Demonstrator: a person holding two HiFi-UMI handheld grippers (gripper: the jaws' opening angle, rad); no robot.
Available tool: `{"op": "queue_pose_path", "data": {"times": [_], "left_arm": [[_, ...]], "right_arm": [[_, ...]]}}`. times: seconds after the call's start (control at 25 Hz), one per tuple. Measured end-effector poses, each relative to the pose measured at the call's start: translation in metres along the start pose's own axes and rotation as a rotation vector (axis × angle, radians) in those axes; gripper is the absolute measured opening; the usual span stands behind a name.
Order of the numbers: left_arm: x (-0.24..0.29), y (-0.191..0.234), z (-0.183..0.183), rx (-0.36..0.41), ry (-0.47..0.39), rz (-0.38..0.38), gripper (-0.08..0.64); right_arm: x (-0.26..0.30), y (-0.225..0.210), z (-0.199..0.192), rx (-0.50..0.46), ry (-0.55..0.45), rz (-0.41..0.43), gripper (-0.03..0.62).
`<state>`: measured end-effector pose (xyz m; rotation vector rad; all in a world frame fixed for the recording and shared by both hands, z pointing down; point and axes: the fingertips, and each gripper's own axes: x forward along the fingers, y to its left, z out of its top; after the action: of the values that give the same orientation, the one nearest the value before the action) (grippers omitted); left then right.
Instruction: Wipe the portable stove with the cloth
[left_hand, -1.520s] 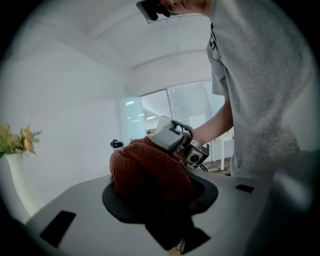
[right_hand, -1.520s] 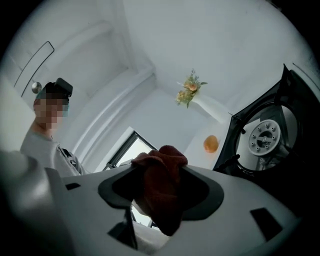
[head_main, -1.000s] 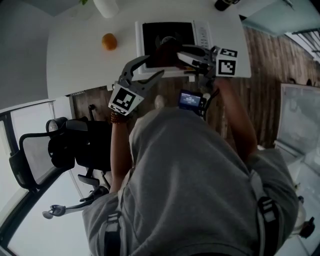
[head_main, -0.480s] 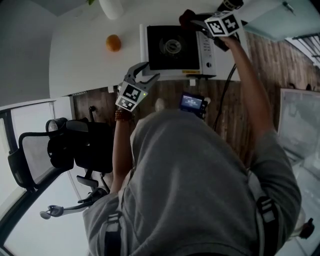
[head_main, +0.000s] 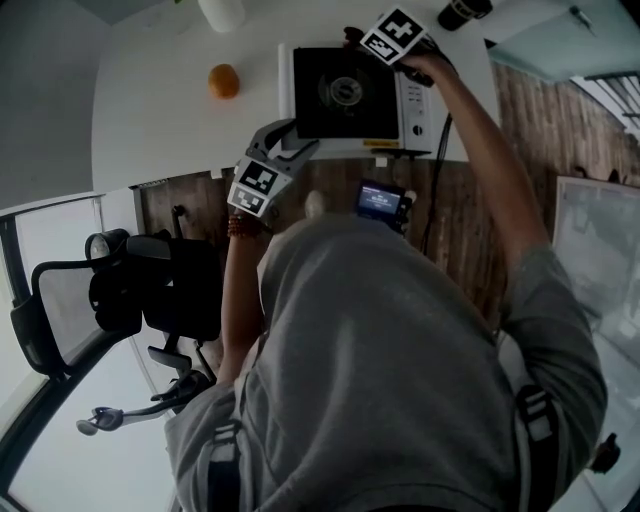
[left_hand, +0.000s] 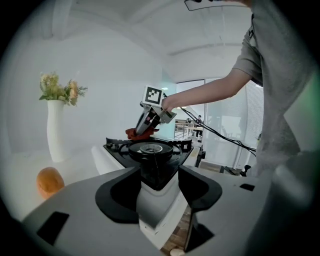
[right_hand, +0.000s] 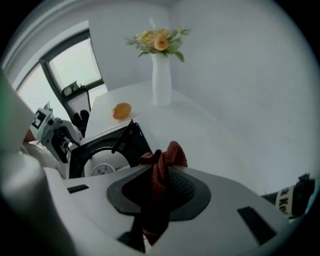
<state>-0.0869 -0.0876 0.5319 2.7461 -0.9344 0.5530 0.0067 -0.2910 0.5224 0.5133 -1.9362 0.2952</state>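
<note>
The portable stove (head_main: 345, 92), with a white body, black top and round burner (left_hand: 150, 148), stands on the white table (head_main: 160, 110). My right gripper (head_main: 358, 38) points down at the stove's far edge. Its jaws are closing on a dark red cloth (right_hand: 172, 155) bunched between them; the cloth (left_hand: 134, 133) hangs by the far rim. My left gripper (head_main: 288, 138) is open at the stove's near left corner. That corner (left_hand: 159, 186) lies between its jaws, which do not touch it.
An orange (head_main: 223, 80) lies on the table left of the stove. A white vase (right_hand: 161, 80) of flowers stands beyond it. A dark bottle (head_main: 462, 10) is at the far right. An office chair (head_main: 130, 290) stands at the left, below the table edge.
The right gripper carried the cloth from the stove's near side out past its right end, then left to the far edge, tipping downward. The left gripper sank toward the near left corner.
</note>
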Motion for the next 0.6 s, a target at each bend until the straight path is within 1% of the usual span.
{"op": "queue_pose_path", "data": {"times": [0.08,0.12,0.2,0.32,0.44,0.6], "left_arm": [[0.000,0.000,0.001,-0.008,-0.006,0.005,0.253],[0.000,-0.001,0.001,-0.014,-0.011,0.005,0.250],[0.000,-0.001,0.002,-0.028,-0.019,0.002,0.250],[0.000,0.002,0.002,-0.029,-0.019,0.000,0.240],[-0.001,0.004,0.003,-0.021,-0.022,0.010,0.209],[-0.001,0.004,0.003,-0.013,-0.025,0.018,0.207]], "right_arm": [[0.008,0.012,0.007,-0.088,0.053,0.003,0.089],[0.013,0.018,0.010,-0.110,0.069,0.011,0.087],[0.022,0.026,0.019,-0.122,0.087,0.024,0.084],[0.029,0.031,0.031,-0.089,0.064,0.066,0.084],[0.029,0.037,0.039,-0.056,0.032,0.109,0.084],[0.031,0.045,0.048,-0.031,0.008,0.152,0.084]]}}
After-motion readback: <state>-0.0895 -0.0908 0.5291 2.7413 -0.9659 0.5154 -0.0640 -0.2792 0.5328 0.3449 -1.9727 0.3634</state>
